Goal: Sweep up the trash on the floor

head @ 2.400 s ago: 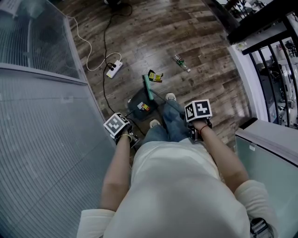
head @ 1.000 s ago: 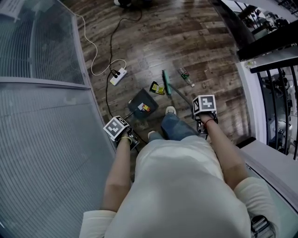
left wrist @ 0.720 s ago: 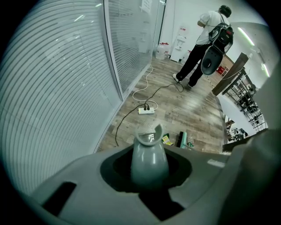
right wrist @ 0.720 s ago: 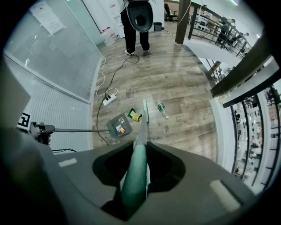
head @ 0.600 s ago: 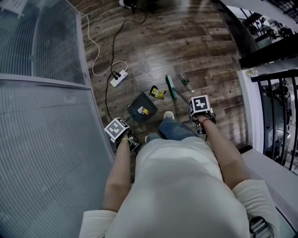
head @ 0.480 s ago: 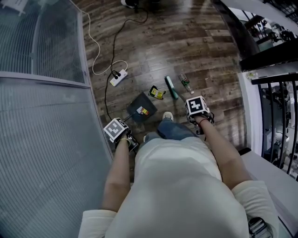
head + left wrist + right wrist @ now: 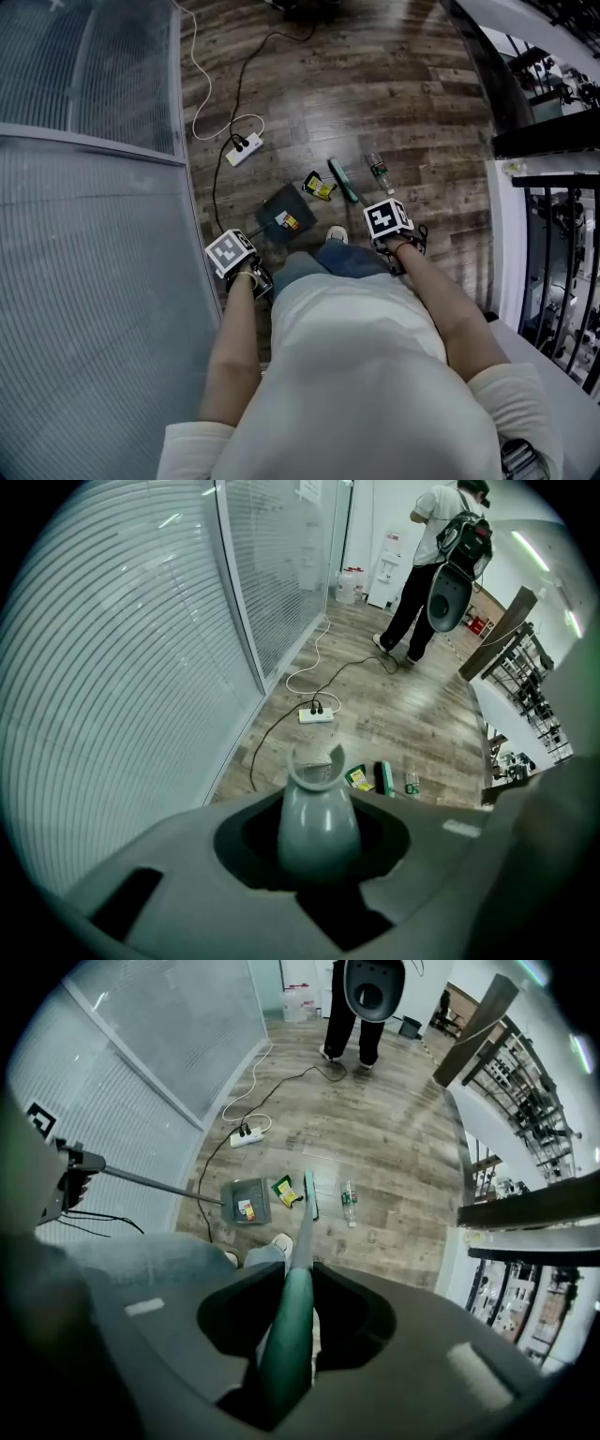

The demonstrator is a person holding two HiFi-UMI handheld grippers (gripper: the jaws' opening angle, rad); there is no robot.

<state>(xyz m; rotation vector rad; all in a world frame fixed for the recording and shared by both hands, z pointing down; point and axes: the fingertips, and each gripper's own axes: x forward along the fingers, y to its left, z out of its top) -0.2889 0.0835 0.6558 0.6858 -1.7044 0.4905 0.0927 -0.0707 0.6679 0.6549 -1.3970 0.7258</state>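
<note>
Wrapper (image 7: pixel 319 187) lay on the floor beside the dustpan (image 7: pixel 286 211). The broom head (image 7: pixel 342 180) had swung beyond it, short of the bottle (image 7: pixel 378 172), likely ready to sweep it in. The right claw (image 7: pixel 392 246) clamped the broom handle (image 7: pixel 286 1330), and the left claw (image 7: pixel 248 275) the dustpan handle (image 7: pixel 319 813).

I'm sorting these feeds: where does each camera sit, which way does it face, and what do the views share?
Head view: on the person's head, facing steeply down at the floor; shows torso, arms, left gripper, right gripper.
Left gripper view: on the left gripper, facing along its clamped dustpan handle towards the floor; no body part clear.
Right gripper view: on the right gripper, facing down its clamped broom handle; shows jeans and shoe.
Shared: all three show the yellow wrapper, bottle and power strip.
</note>
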